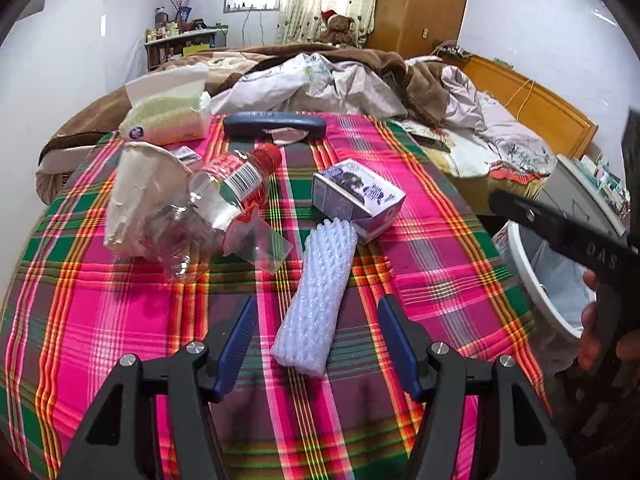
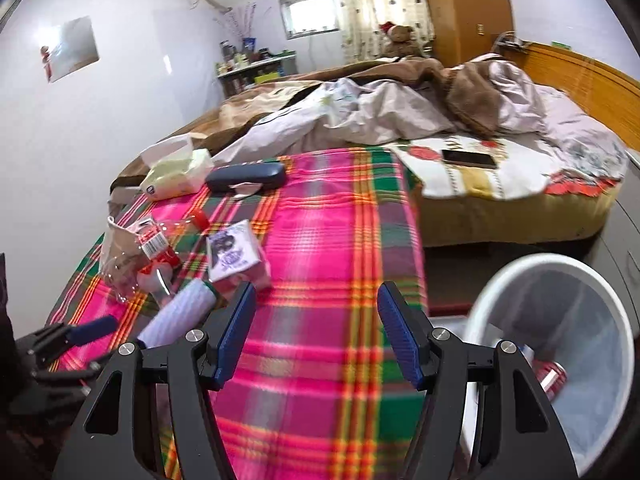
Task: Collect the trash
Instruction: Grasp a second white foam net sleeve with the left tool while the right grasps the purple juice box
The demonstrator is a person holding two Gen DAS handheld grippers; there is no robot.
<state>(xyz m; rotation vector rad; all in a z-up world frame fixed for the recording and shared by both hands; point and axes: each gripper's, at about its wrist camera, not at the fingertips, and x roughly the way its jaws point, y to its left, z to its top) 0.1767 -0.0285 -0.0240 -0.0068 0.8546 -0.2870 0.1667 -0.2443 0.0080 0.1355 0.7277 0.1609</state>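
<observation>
The left gripper (image 1: 318,334) is hanging wide open, empty, its fingers straddling a bubble wrap roll (image 1: 316,294) at frame centre. Behind it a carton (image 1: 356,196) and a plastic bottle (image 1: 224,200) are lying (crumpled paper beside them). The right gripper (image 2: 316,334) is gaping empty over the plaid cloth (image 2: 320,240), with the bin (image 2: 560,344) sitting at lower right.

From my feed: plaid cloth (image 1: 424,248), pink, green and orange, spread over the near surface. Tissue pack (image 1: 168,114) at its far left corner, just beside a dark blue glasses case (image 1: 274,123). Beyond, an unmade bed with brown blanket (image 2: 460,80) and pale sheets; a black phone (image 2: 469,158) lies flat on it. Teddy bear (image 1: 338,26) by the patterned curtain (image 2: 380,4). Cluttered shelf (image 1: 180,40) against the far wall.
</observation>
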